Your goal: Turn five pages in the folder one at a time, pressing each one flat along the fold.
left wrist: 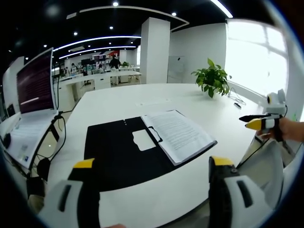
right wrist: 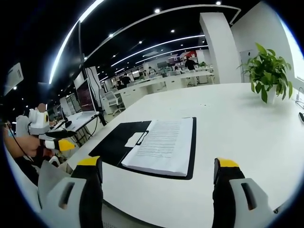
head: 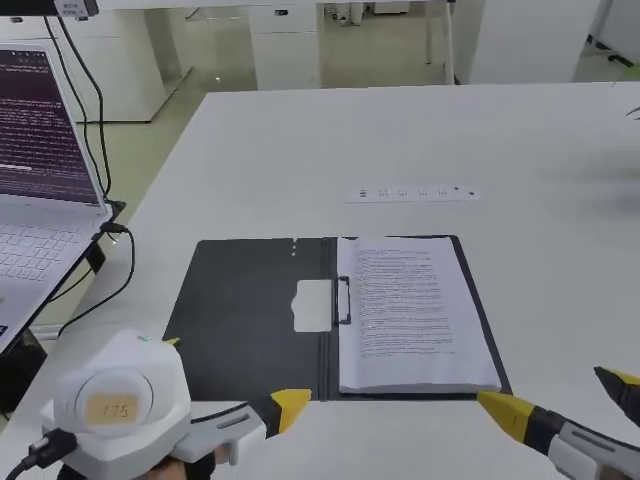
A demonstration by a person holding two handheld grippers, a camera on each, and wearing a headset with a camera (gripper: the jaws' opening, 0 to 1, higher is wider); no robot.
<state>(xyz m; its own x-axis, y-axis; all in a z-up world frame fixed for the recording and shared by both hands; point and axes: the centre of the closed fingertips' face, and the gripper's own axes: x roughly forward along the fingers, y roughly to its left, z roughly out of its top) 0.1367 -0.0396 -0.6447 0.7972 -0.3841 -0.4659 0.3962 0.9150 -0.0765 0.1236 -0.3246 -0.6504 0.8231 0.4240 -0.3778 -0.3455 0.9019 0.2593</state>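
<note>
Folder [head: 250, 320] lies wide open near the front edge of the white table [head: 400, 140], its black inner cover flat on the left and the stack of printed pages [head: 410, 310] sitting square on the right, held at the spine by a slim clip [head: 343, 300]. Nothing rests on the left cover apart from a pale label patch, so by the look of it no page has gone over yet and all five turns are to come. Both tools hang just short of the near edge, one on each side of the folder and touching nothing. The left gripper [left wrist: 152, 164] has its yellow-tipped jaws spread wide and empty, looking across the black cover. That placing makes sense if it is to press each sheet down along the fold once it lands. The right gripper [right wrist: 158, 162] is just as open and just as empty, lined up with the near right corner of the stack, the loose corner farthest from the clip and likely the easiest place to lift one sheet. A laptop [head: 40, 180] stands off to the left, well apart from the work. The tricky part ahead looks to be catching one sheet alone, not several.
</note>
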